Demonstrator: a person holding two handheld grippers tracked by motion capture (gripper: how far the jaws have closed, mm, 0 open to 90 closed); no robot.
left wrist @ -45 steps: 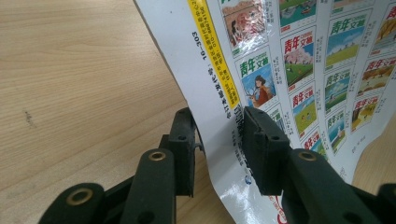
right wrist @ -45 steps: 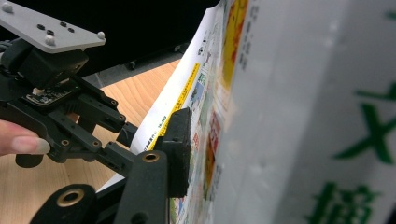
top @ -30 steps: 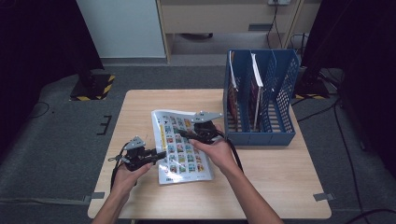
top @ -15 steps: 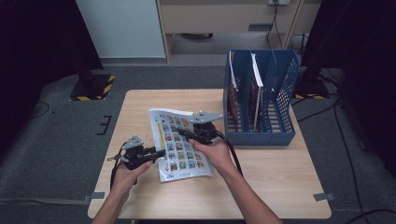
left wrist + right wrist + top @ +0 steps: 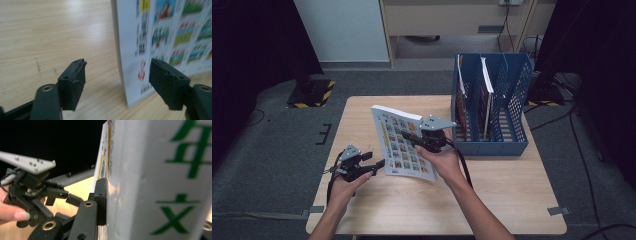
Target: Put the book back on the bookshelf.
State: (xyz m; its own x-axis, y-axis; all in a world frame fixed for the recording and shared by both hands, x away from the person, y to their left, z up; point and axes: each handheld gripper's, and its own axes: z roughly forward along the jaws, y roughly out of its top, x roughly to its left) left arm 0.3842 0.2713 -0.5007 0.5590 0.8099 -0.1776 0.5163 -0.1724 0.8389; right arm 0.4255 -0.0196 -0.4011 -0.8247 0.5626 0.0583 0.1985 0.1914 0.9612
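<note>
On pale woodgrain table [image 5: 492,200], glossy rectangular book [image 5: 399,145] tilts.

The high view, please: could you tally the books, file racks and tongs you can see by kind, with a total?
Books: 3, one lifted book over the table and two standing books in the rack.
Blue file racks: 1.
Tongs: 2, left tongs open, right tongs clamping the lifted book.
Total: 6.

The counter [image 5: 512,180] is pale matt wood grain, the picture book [image 5: 402,142] has a glossy printed paper cover, the file rack [image 5: 507,100] is perforated blue plastic, and the left gripper [image 5: 117,85] has matt black plastic fingers [image 5: 72,82].
</note>
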